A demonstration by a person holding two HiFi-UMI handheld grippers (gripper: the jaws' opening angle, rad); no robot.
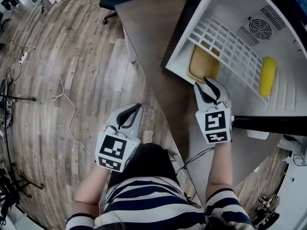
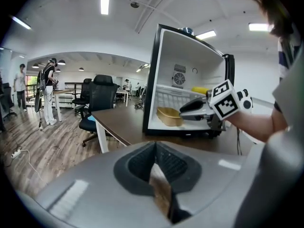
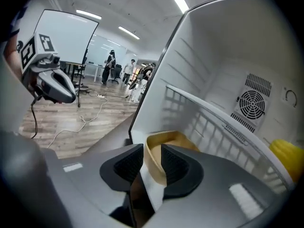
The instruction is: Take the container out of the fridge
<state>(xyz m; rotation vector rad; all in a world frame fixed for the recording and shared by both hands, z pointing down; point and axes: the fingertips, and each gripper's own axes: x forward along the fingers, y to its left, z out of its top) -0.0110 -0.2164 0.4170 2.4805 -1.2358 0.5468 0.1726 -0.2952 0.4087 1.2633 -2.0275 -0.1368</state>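
The left gripper (image 1: pixel 134 110) is waiting beside the table's (image 1: pixel 153 28) left edge, jaws pressed together and holding nothing, because it looks not needed now. The right gripper (image 1: pixel 212 86) is reaching into the fridge (image 1: pixel 199 13). Its jaws are standing apart around the near wall of the container (image 1: pixel 200 65), which is sitting at the front edge of the fridge floor, probably getting ready to pinch

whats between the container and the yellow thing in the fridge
The white wire shelf: the head view shows its grid spanning from the container to the yellow thing.
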